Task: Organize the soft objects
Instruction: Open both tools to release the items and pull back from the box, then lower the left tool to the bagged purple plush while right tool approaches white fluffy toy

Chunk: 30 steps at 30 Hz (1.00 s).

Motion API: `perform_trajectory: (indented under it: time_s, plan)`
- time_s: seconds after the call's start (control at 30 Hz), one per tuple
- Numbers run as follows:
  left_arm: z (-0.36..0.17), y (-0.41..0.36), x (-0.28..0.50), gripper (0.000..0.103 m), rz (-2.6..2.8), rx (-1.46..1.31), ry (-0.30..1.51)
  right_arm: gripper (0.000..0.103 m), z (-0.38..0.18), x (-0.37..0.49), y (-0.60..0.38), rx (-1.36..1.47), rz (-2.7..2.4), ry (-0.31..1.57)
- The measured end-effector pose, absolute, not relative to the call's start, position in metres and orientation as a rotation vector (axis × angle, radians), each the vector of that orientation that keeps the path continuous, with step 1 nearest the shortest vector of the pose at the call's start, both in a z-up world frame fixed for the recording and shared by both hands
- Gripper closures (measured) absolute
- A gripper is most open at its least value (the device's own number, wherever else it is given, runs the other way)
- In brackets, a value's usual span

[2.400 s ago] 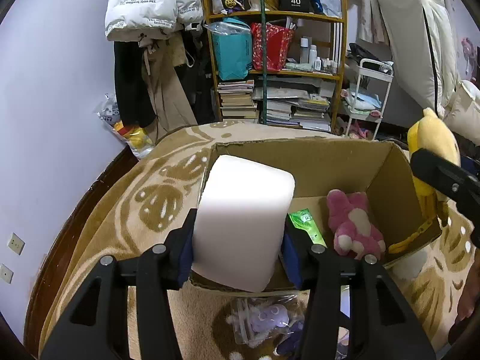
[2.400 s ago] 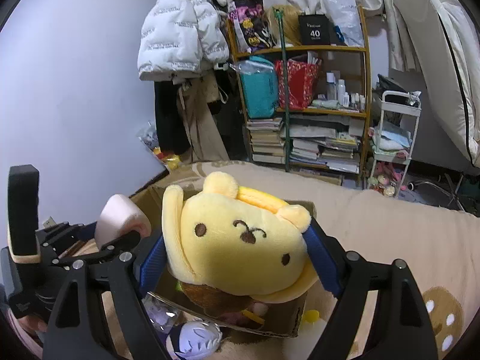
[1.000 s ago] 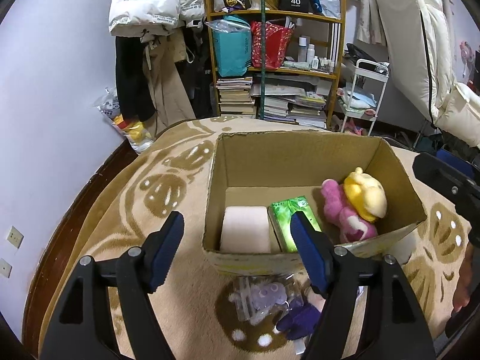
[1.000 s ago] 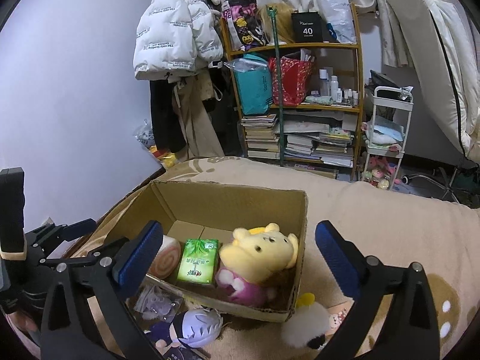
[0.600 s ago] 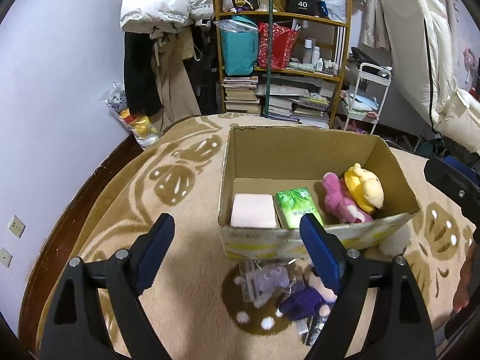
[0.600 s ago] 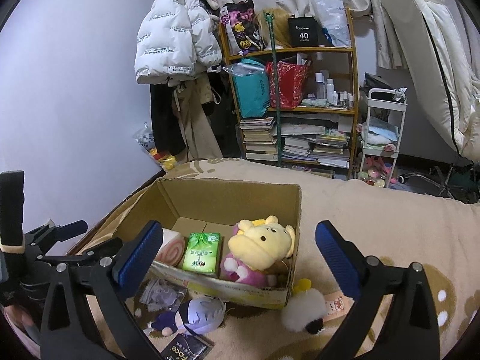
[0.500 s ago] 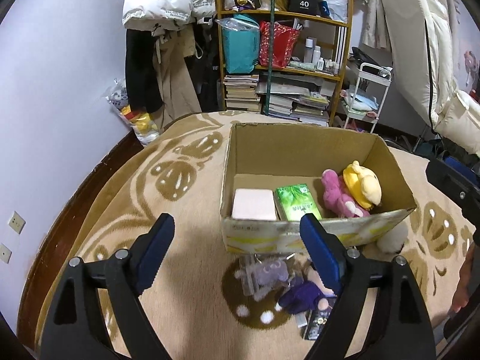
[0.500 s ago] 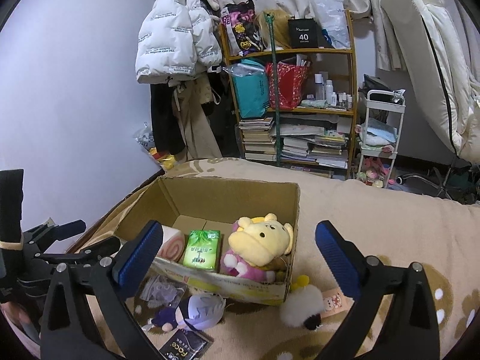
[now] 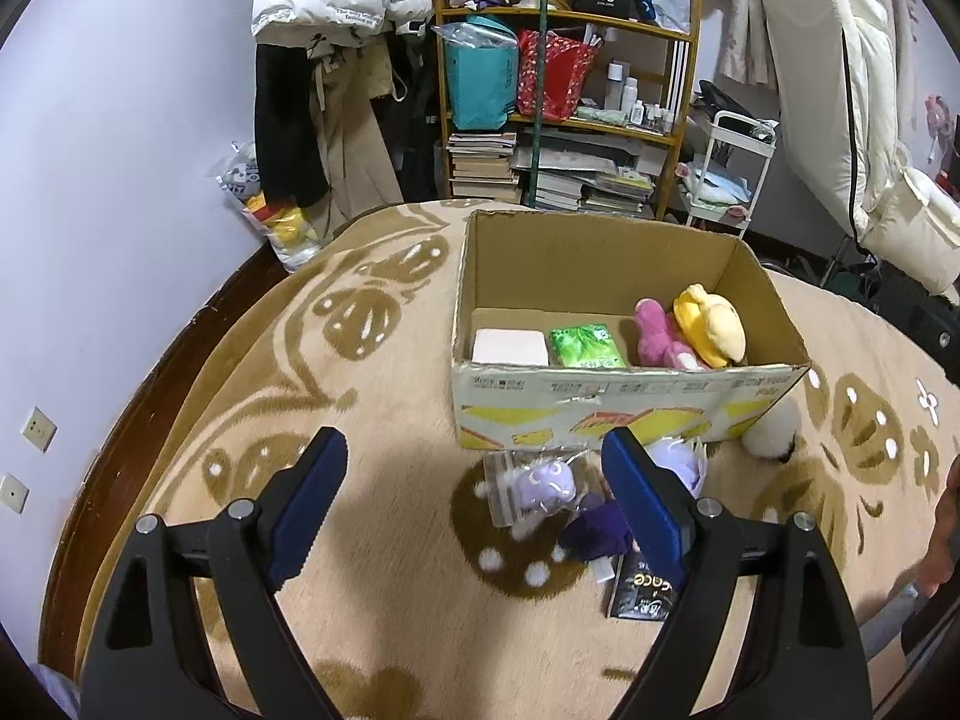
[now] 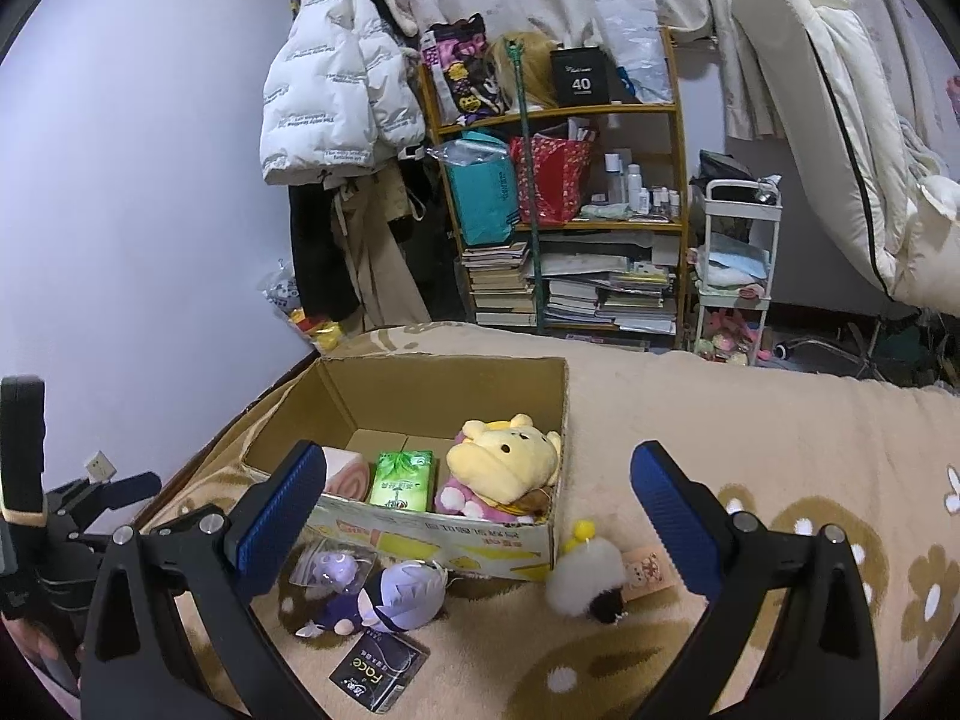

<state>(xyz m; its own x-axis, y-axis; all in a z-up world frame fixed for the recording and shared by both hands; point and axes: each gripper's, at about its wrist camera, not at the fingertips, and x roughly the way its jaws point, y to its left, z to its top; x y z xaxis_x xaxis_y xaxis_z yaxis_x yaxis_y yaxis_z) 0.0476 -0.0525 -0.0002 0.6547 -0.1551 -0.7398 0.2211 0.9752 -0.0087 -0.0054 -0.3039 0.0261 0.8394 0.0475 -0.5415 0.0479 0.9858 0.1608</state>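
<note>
Beige patterned rug fills the floor, with a crowded bookshelf at 12 o'clock and a cardboard box at its centre holding, from 9 to 3 o'clock, a pink sponge, a green tissue pack, a pink plush and a yellow bear resting on it. Both the left gripper and the right gripper are spread wide and empty, each above the rug at the box's 6 o'clock side. Outside the box's front wall lie a bagged purple toy, a purple doll, a black packet and a white pompom.
</note>
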Motion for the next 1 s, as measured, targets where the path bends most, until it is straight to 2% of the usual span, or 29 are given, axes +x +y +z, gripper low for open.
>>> perform_trajectory:
  time_s: [0.53,0.7,0.73,0.8,1.0]
  plan:
    - [-0.036,-0.079,0.060,0.017,-0.218,0.175,0.900,0.000,-0.013,-0.010,-0.328,0.277,-0.082,0.709]
    - [-0.051,-0.074,0.074,0.017,-0.232,0.117,0.983,0.000,-0.024,-0.007,-0.329,0.270,-0.099,0.761]
    - [-0.054,-0.072,0.077,0.017,-0.238,0.096,1.005,0.001,-0.027,-0.005,-0.329,0.269,-0.105,0.775]
    - [-0.061,-0.069,0.083,0.017,-0.240,0.071,1.034,0.012,-0.035,-0.001,-0.331,0.281,-0.102,0.817]
    - [-0.076,-0.065,0.095,0.017,-0.243,0.020,1.087,0.015,-0.059,0.010,-0.337,0.291,-0.126,0.906]
